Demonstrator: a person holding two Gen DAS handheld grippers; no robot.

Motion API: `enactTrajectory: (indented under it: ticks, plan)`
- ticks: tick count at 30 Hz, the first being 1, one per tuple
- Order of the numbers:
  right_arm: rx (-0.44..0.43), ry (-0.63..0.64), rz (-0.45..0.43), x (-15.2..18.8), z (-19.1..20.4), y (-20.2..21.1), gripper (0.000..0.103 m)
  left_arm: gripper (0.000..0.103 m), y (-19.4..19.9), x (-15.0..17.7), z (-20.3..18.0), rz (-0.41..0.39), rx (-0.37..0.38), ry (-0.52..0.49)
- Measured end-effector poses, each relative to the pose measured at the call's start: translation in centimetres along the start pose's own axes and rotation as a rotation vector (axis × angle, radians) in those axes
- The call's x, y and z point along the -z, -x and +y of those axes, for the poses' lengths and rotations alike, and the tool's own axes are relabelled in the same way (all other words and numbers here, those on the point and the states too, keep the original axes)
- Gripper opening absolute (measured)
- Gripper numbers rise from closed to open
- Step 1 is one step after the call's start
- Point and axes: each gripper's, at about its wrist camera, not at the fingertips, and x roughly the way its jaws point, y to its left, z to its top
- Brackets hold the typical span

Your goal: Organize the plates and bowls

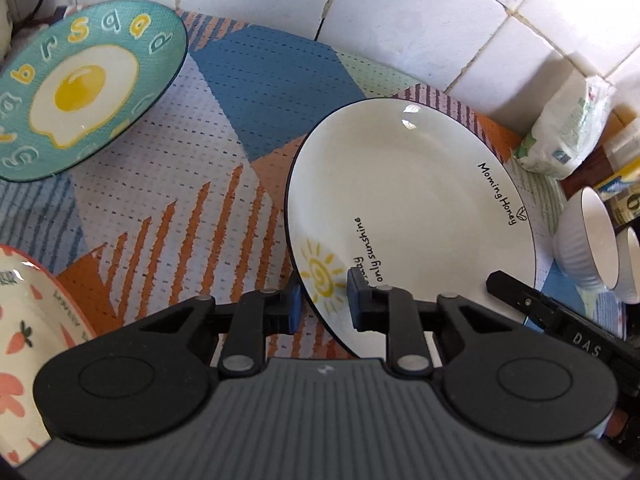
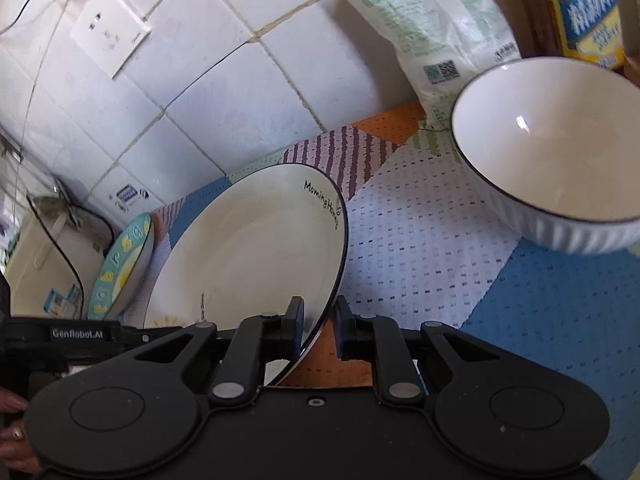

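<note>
Lying at the far left of the patterned mat (image 1: 248, 128), a carrot-print plate (image 1: 24, 320) shows only its edge, and behind it a teal fried-egg plate (image 1: 84, 88) sits near the tiled wall (image 1: 400, 12). Right of centre lies the white sun plate (image 1: 408, 208), lettered "Morning Honey". The left gripper (image 1: 322, 300) is clamped on its near rim beside the sun drawing; the right gripper (image 2: 320, 330) pinches the same rim further right. Beyond it stand a white ribbed bowl (image 2: 560, 152), a second bowl (image 1: 630, 264), and a white bag (image 2: 432, 40) against the wall.
</note>
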Motion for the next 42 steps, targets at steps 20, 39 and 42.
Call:
enactTrajectory:
  ticks: [20,39,42]
  plan:
    - [0.029,0.028,-0.035,8.7,2.1,11.7,0.025,0.021,8.3,7.3,-3.8,0.069,0.065,-0.285]
    - [0.141,0.042,0.019,13.2,1.2,13.2,0.027,0.023,5.4,10.1,-4.8,0.263,0.079,-0.297]
    - [0.146,0.088,0.028,13.4,1.7,13.0,0.028,0.023,5.3,10.4,-4.6,0.264,0.073,-0.297]
